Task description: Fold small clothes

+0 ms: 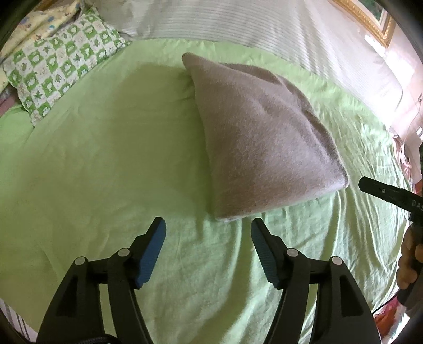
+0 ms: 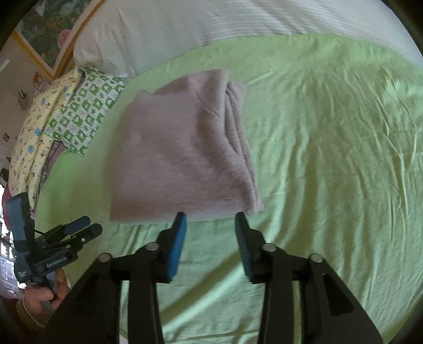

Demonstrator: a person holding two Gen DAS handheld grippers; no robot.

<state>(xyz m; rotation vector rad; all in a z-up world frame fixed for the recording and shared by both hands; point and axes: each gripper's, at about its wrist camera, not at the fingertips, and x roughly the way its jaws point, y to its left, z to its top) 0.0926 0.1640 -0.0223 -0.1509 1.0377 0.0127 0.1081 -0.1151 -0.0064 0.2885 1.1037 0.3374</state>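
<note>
A folded pinkish-grey fleece cloth lies on the green bedsheet; it also shows in the right wrist view. My left gripper is open and empty, just short of the cloth's near corner. My right gripper is open and empty, its tips at the cloth's near edge, not holding it. The right gripper shows at the right edge of the left wrist view, and the left gripper at the lower left of the right wrist view.
A green-and-white checked pillow and a yellow patterned one lie at the head of the bed. A white striped blanket runs along the far side. A framed picture hangs on the wall.
</note>
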